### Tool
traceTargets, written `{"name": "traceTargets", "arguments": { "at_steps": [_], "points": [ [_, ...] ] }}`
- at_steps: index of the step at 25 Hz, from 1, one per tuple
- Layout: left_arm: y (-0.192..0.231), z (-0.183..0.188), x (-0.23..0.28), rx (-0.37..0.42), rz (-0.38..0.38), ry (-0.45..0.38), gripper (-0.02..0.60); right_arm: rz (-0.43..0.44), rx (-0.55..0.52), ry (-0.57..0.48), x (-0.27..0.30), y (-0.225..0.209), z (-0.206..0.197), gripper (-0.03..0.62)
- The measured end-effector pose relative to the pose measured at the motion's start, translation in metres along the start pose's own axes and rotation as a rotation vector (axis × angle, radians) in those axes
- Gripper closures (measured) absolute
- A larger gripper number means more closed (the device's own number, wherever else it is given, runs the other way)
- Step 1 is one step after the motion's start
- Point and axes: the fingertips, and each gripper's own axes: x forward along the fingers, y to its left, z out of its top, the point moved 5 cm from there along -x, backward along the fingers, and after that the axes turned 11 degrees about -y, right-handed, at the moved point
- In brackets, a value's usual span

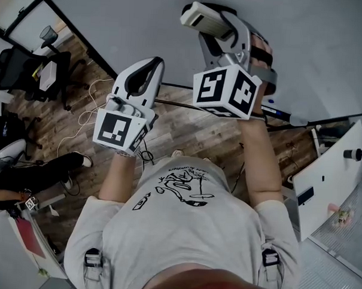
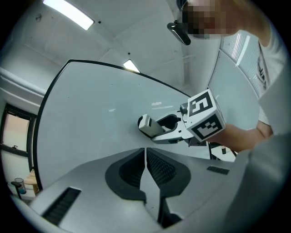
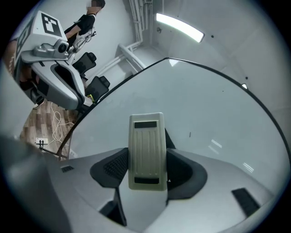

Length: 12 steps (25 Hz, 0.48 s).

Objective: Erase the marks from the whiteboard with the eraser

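Wood floor (image 1: 177,132), office chair (image 1: 27,68), probably ceiling striplights (image 3: 179,26).

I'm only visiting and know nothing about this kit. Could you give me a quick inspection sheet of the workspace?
Surface: whiteboard looks nearly clean; one tiny dark speck shows.
Job's things: eraser, pale and ribbed, points at the board; whether it touches cannot be told.
Clutter: a pen-like thing on the ledge under the board.
Grippers: right gripper is shut on the eraser; left gripper has its jaws together with nothing between them.
Cables: white cable looped on the wooden floor.
Surroundings: office chair; a second person's leg at the left.
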Motion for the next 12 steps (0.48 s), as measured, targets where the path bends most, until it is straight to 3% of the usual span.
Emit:
{"name": "traceTargets", "arguments": {
  "at_steps": [4, 7, 12],
  "points": [
    [-0.007, -0.001, 0.003, -0.006, -0.003, 0.0, 0.551, -0.069, 0.0, -0.018, -0.008, -0.034, 0.002, 0.336],
    [-0.008, -0.003, 0.005, -0.012, -0.003, 0.001, 0.551, -0.07, 0.004, 0.011, 0.002, -0.055, 0.0, 0.336],
    [0.0, -0.004, 0.002, -0.014, 0.01, -0.001, 0.551, -0.051, -0.017, 0.077, 0.016, -0.047, 0.004, 0.336]
  ]
}}
